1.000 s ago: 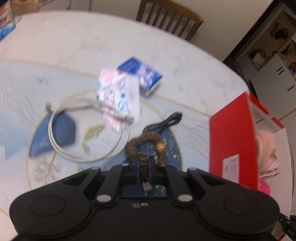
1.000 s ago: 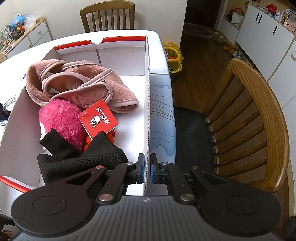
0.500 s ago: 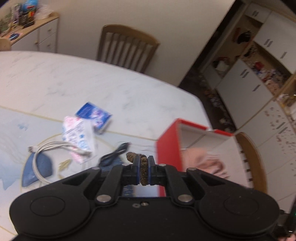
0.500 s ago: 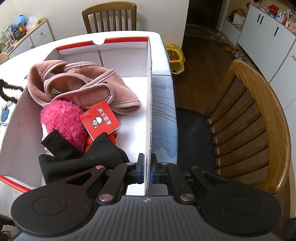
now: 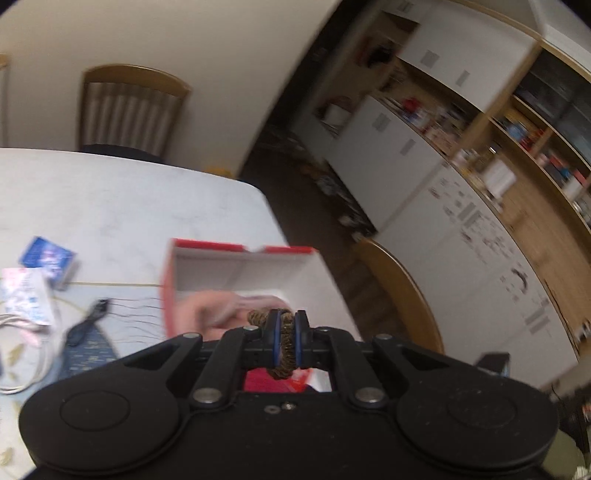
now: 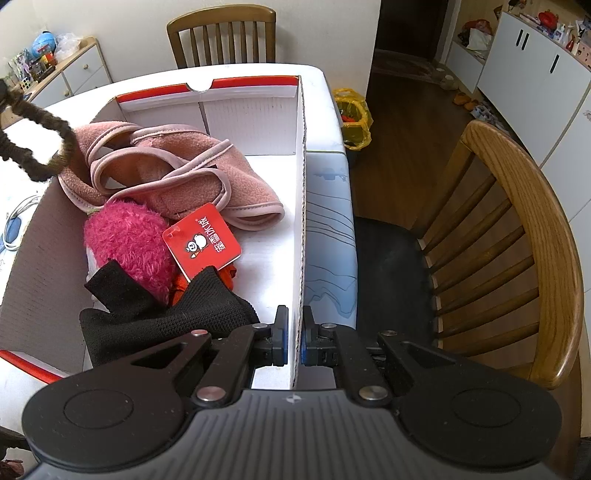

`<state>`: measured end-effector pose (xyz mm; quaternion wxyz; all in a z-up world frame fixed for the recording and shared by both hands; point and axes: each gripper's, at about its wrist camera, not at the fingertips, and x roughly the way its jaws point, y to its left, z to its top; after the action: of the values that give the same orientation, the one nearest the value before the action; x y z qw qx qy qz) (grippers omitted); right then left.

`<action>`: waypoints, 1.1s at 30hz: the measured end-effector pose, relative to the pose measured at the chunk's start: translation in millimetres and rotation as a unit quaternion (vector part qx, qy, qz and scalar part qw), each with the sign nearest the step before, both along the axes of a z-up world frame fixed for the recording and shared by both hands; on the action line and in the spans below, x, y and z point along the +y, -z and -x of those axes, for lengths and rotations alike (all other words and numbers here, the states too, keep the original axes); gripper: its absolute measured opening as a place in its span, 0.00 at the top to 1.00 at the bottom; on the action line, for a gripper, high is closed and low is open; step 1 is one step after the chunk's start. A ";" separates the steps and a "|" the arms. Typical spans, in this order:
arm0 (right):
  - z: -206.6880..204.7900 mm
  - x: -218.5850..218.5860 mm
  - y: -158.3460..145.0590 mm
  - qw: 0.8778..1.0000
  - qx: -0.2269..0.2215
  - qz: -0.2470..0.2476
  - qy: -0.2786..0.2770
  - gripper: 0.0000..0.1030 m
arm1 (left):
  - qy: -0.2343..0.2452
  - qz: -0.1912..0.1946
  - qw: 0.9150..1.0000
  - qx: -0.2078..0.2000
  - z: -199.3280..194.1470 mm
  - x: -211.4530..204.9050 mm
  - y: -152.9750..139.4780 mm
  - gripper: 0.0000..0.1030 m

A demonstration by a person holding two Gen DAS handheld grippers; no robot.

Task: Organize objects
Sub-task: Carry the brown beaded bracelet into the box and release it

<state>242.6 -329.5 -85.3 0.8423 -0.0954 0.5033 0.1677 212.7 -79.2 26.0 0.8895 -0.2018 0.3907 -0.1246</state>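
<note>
My left gripper [image 5: 287, 325] is shut on a brown braided hair tie [image 5: 284, 350], held in the air over the red-and-white cardboard box [image 5: 207, 266]. From the right wrist view the hair tie [image 6: 44, 122] hangs as a loop above the box's left wall. My right gripper [image 6: 292, 332] is shut on the box's right wall [image 6: 300, 206], near its front corner. Inside the box lie a pink fleece garment [image 6: 177, 173], a pink plush toy [image 6: 129, 243] with a red tag [image 6: 201, 242], and a black knitted piece [image 6: 166, 314].
On the table left of the box lie a blue packet [image 5: 48, 258], a white printed packet [image 5: 26, 295], a white cable [image 5: 22, 354] and a black cable [image 5: 86, 321]. One wooden chair [image 6: 509, 251] stands right of the table, another [image 6: 221, 33] at its far side.
My left gripper rose from the table with the hair tie and swung right, over the box. The hair tie came into the right wrist view. My right gripper stayed on the box wall.
</note>
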 end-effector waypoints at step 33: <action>-1.7 -2.6 0.8 1.000 -0.001 -0.001 -0.013 0.94 | 0.151 -0.098 0.980 0.086 -63.3 -107.9 105.9 0.95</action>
<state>244.3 -332.0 -86.1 0.8405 -0.1010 0.5014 0.1788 276.0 -187.1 -79.8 0.8389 -0.0621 0.5021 -0.2007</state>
